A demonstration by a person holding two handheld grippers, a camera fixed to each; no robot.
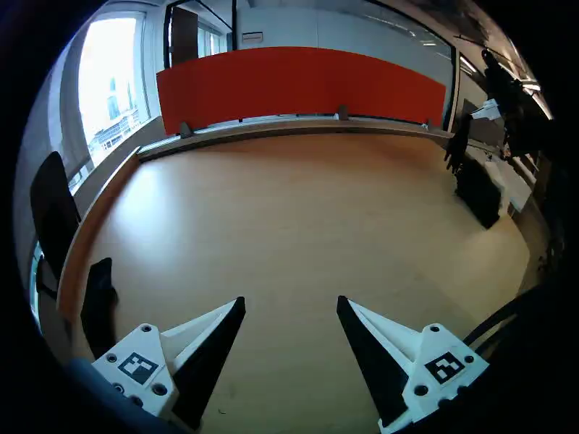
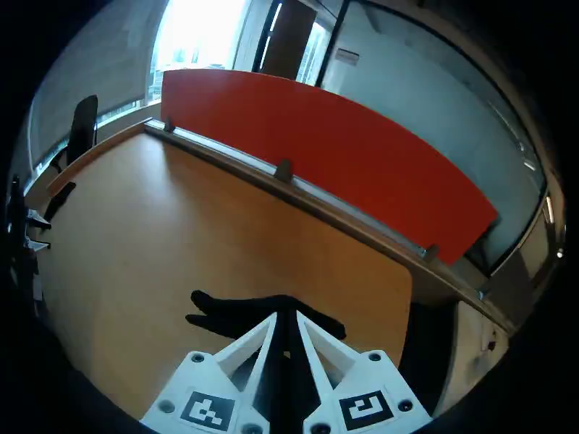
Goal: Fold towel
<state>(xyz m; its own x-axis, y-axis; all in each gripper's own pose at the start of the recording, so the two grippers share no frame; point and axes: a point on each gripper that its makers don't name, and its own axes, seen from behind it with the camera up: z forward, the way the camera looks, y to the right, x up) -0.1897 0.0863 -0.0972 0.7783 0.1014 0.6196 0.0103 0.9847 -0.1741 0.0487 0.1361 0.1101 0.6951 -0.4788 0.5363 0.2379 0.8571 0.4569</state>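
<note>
Clamping towel (image 2: 231,316), right gripper (image 2: 287,315); table edge (image 2: 407,289) near

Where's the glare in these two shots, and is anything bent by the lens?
Left gripper view: the window is blown out white, the table carries its sheen, the red divider bows from fisheye. Right gripper view: the window is overexposed too; the black towel is a featureless dark shape.

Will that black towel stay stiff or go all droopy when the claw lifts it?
Probably droopy: the black towel bunches into uneven points at the right claw. Likely light too, since a small pinch seems to hold it.
</note>
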